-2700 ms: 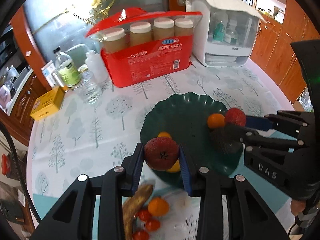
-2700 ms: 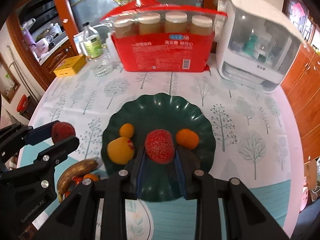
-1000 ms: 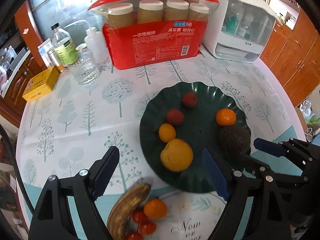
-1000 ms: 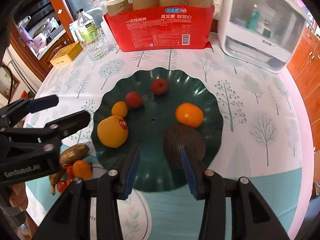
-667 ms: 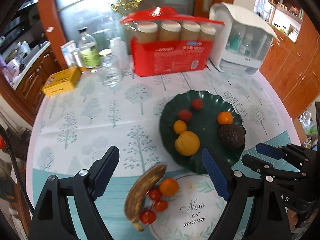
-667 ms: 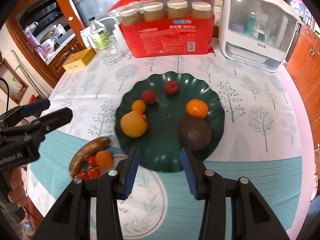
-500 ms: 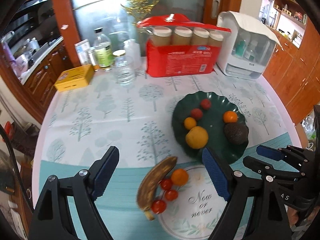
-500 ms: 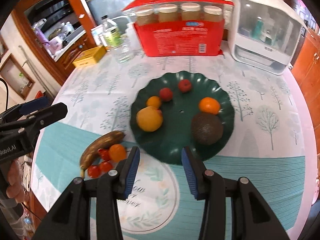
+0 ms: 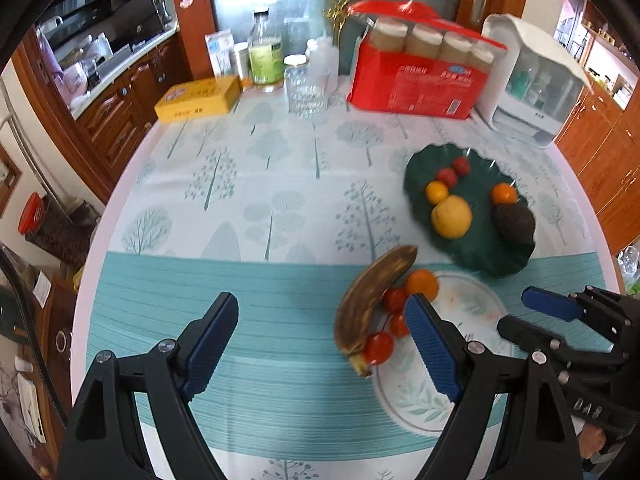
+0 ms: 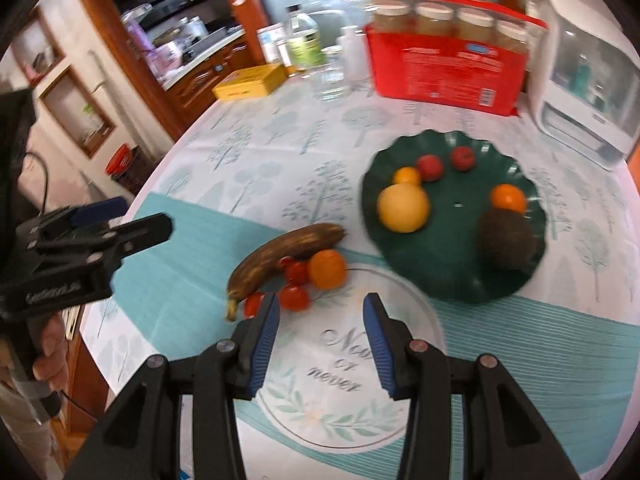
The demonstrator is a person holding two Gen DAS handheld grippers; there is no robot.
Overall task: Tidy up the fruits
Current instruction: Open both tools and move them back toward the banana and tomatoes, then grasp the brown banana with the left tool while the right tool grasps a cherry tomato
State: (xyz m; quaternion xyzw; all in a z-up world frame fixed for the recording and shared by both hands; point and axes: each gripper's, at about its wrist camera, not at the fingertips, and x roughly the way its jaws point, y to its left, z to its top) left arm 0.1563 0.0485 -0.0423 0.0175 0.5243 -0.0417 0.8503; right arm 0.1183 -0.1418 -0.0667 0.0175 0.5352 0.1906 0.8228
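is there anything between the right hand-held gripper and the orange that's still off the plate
Nothing visible. The right hand-held gripper is open, with bare tablecloth between it and the orange. The tomatoes and banana lie left of the orange, touching it.

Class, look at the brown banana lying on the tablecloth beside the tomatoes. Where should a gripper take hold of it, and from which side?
Grip the banana across its thick middle, coming down from above with the fingers straddling its width. It lies flat and its long sides are the narrow span. The tomatoes and an orange crowd one flank, so the stem half, which looks clearer, is probably safer. The left gripper is open.
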